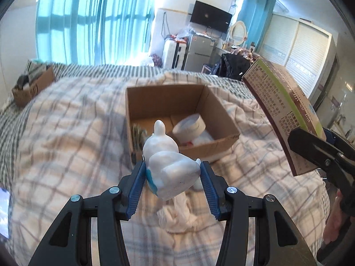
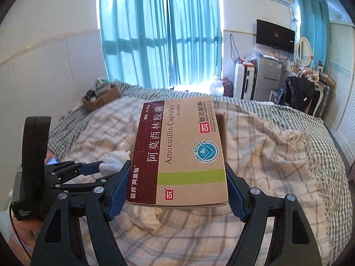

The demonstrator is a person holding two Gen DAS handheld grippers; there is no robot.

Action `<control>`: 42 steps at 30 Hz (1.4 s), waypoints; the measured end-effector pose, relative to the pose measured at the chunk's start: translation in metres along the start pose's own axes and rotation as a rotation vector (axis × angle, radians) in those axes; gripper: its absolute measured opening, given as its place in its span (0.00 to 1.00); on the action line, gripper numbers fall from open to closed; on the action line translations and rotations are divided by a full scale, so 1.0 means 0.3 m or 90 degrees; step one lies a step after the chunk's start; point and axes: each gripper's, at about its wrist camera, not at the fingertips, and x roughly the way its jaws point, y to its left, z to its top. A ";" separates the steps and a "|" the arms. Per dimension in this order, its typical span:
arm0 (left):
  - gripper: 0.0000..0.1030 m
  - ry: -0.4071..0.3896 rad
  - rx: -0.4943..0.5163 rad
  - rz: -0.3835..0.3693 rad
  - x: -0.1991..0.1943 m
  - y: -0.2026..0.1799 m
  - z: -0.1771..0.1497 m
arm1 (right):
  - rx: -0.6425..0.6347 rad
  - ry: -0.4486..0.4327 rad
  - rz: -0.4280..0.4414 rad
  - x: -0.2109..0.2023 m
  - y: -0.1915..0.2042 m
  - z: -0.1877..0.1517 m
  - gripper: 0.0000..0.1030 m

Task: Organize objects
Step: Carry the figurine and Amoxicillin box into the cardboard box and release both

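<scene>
My left gripper (image 1: 172, 175) is shut on a white toy figure (image 1: 168, 161) with a blue patch and holds it above the bed, just in front of an open cardboard box (image 1: 221, 113). The box holds a round white tin (image 1: 189, 125) and other small items. My right gripper (image 2: 177, 186) is shut on a tan and maroon Amoxicillin medicine box (image 2: 179, 153), held flat above the bed. That medicine box also shows at the right of the left wrist view (image 1: 281, 110). The left gripper with the toy shows in the right wrist view (image 2: 104, 166).
A plaid blanket (image 1: 66, 144) covers the bed. A crumpled white cloth (image 1: 177, 212) lies under my left gripper. A second cardboard box (image 1: 31, 86) with items sits at the bed's far left. A fridge (image 1: 199, 51), a TV and a dark chair stand beyond the bed.
</scene>
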 end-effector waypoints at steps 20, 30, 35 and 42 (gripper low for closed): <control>0.50 0.015 0.033 0.032 0.333 0.057 0.347 | -0.057 0.019 -0.004 0.440 -0.102 0.396 0.73; 0.50 0.105 0.013 0.033 0.558 0.103 0.251 | -0.017 0.132 0.053 0.719 -0.197 0.195 0.73; 0.53 0.099 0.006 0.034 0.525 0.091 0.248 | 0.018 0.102 0.071 0.670 -0.218 0.227 0.78; 0.80 0.054 -0.030 0.054 0.376 0.092 0.282 | 0.013 0.025 0.049 0.452 -0.212 0.287 0.86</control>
